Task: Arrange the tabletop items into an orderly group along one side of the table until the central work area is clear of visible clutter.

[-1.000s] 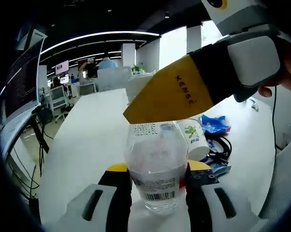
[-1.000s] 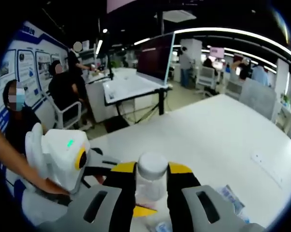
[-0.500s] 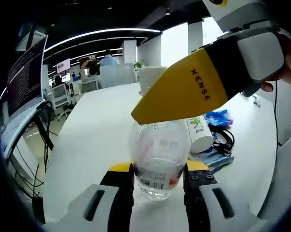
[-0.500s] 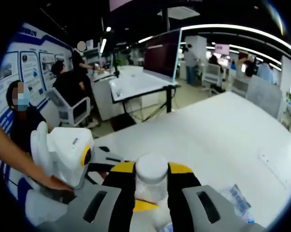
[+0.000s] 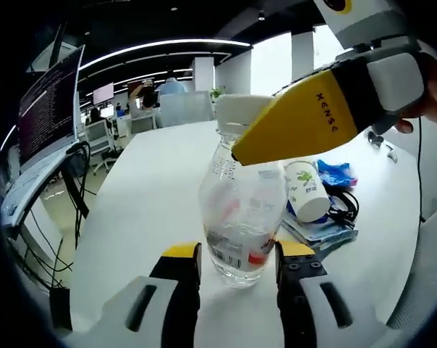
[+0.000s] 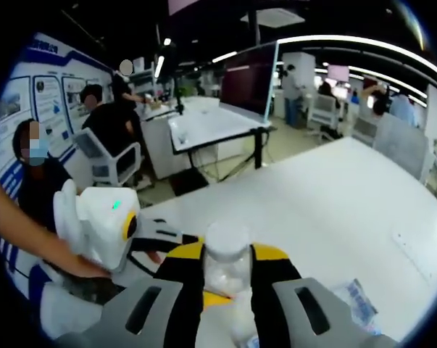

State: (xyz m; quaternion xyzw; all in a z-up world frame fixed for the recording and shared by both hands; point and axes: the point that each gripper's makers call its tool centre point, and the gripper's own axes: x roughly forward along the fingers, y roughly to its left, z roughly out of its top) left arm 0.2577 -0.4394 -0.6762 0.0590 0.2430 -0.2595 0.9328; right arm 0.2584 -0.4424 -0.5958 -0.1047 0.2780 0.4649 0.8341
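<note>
1. Presently, the left gripper [image 5: 236, 254] has its two yellow-tipped jaws set against the lower body of a clear plastic bottle [image 5: 241, 210], one jaw on each side, closed to the bottle's width.
2. The right gripper [image 6: 227, 259] has its jaws closed around the bottle's white cap [image 6: 226, 239]; in the left gripper view the same gripper [image 5: 327, 116] enters from the upper right, its yellow jaw lying across the cap [image 5: 240, 109].
3. The bottle stands upright on the white table [image 5: 146, 188], near the edge closest to the left gripper.
4. The bottle is transparent and smooth-walled, rounded at the shoulder, with a printed label bearing a barcode low on the body.
5. A white paper cup [image 5: 306, 192] with a green print lies on its side to the right of the bottle, apart from it.
6. Black cables [image 5: 341, 210] and a blue plastic wrapper [image 5: 335, 172] lie just beyond the cup.
7. A hand [image 5: 428, 105] holds the right gripper's grey and white body.
</note>
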